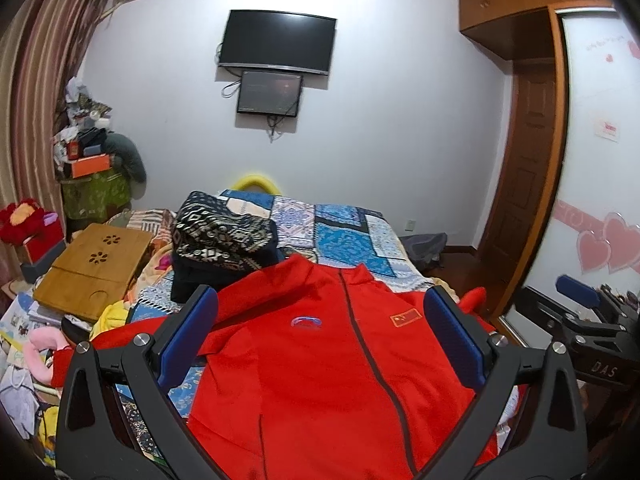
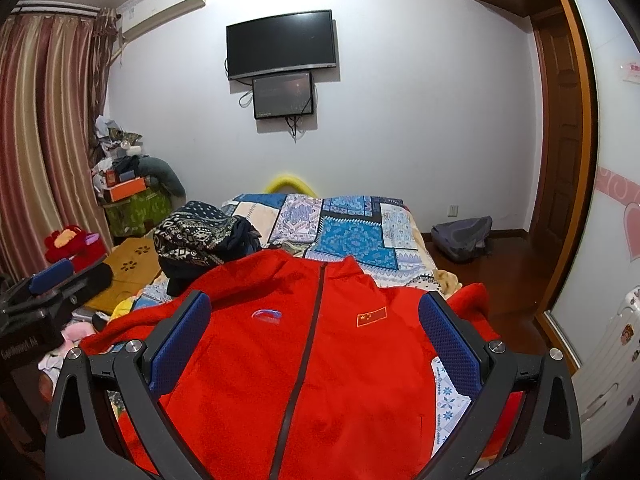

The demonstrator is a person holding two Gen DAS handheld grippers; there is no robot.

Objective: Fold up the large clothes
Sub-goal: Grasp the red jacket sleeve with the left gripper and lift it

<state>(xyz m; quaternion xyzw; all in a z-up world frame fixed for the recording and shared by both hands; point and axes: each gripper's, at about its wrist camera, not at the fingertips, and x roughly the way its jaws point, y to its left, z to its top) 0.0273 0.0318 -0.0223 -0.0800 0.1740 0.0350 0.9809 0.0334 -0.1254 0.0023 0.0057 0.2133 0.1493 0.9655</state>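
Note:
A large red zip jacket [image 1: 320,360] lies spread front-up on the bed, collar away from me, sleeves out to both sides; it also shows in the right wrist view [image 2: 304,360]. My left gripper [image 1: 320,320] is open and empty, held above the jacket's chest. My right gripper [image 2: 316,320] is open and empty above the same jacket. The right gripper [image 1: 580,308] shows at the right edge of the left wrist view. The left gripper [image 2: 48,280] shows at the left edge of the right wrist view.
A pile of patterned dark clothes [image 1: 224,240] sits on the patchwork bedspread [image 1: 348,228] beyond the jacket's left shoulder. A wooden lap tray [image 1: 92,268] and clutter lie to the left. A wardrobe [image 1: 600,160] and a door stand to the right.

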